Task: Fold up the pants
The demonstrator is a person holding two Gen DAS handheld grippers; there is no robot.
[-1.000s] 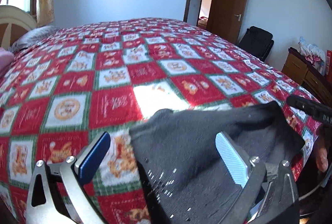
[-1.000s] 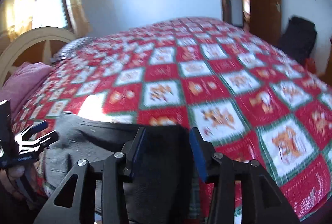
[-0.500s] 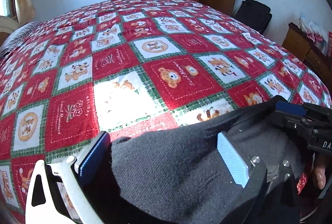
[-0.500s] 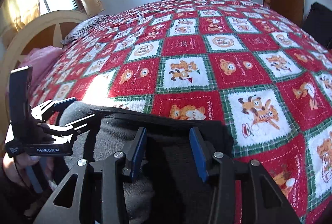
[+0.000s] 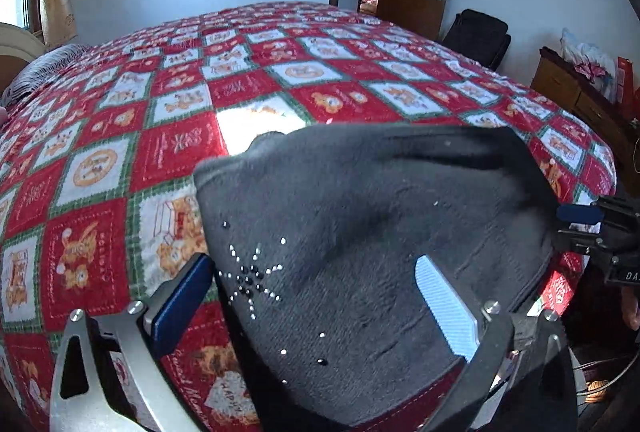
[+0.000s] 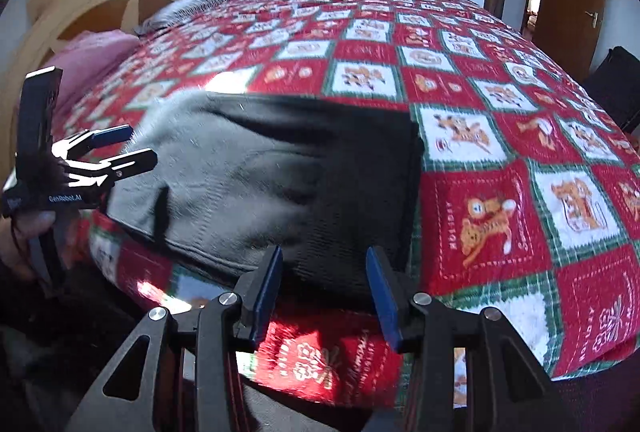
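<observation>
A: Two pairs of tongs logged, both spread. Left tongs [image 5: 312,268] wide apart over the dark grey pants [image 5: 380,232]: one pad just beside the cloth edge near the rhinestone star [image 5: 250,280], the other lying on top of the cloth. No pinch.

B: Agreed. Right tongs [image 6: 324,256] parted about halfway, near hem of the cloth between the pads, neither pad pressing. Location of the pants?

A: Bunched at the near edge of the bed, on the red-and-green bear-print bedspread [image 5: 100,167]. Lying roughly flat but rumpled, one corner humped up at the far side. Possibly some dark cloth hanging off the bed edge below the right tongs; cannot tell whether part of the pants.

B: Judged step: settling on two grip points before a fold. Risks noted?

A: Several. First, closing the left tongs as placed: likely to catch a single layer or only a ridge of the cloth, giving a lopsided lift. Second, uneven grips on the two sides: a skewed fold line. Third, plush bedspread under the hem: easily nipped along with the cloth and dragged. Fourth, so close to the bed edge, any slack release apt to slide the pants to the floor.

B: Recorded. Worth checking both layers before closing.
</observation>
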